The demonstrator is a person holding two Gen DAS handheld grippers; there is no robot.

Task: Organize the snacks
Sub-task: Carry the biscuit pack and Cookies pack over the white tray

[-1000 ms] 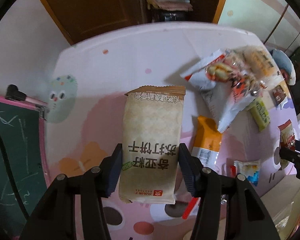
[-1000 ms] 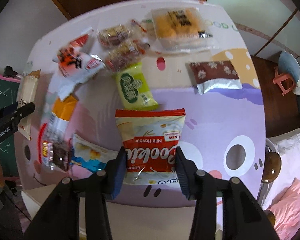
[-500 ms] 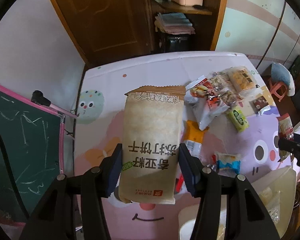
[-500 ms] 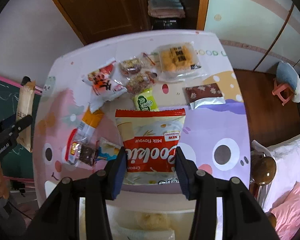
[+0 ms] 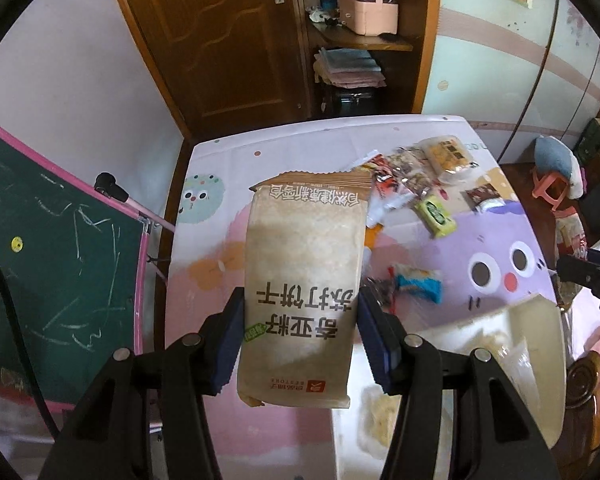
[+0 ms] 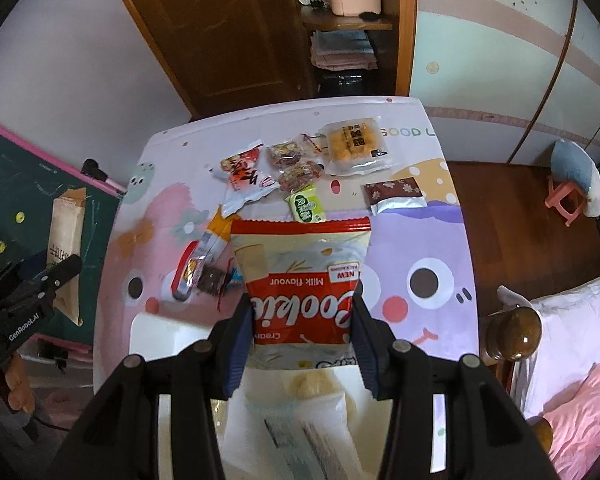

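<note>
While a tan cracker pack (image 5: 302, 280) is clamped by the left gripper (image 5: 300, 336) and a cookie bag (image 6: 302, 280) by the right gripper (image 6: 302, 340), the white bin (image 6: 156, 336) is seen directly below both, nearer the right.

Both wrist cams look steeply down from well above the table (image 5: 380, 140), each w/ its held pack filling the near centre. Left cam sits toward the chalkboard (image 5: 60, 240) side. Shared: table, snack pile (image 6: 300, 168), door (image 6: 220, 32).
</note>
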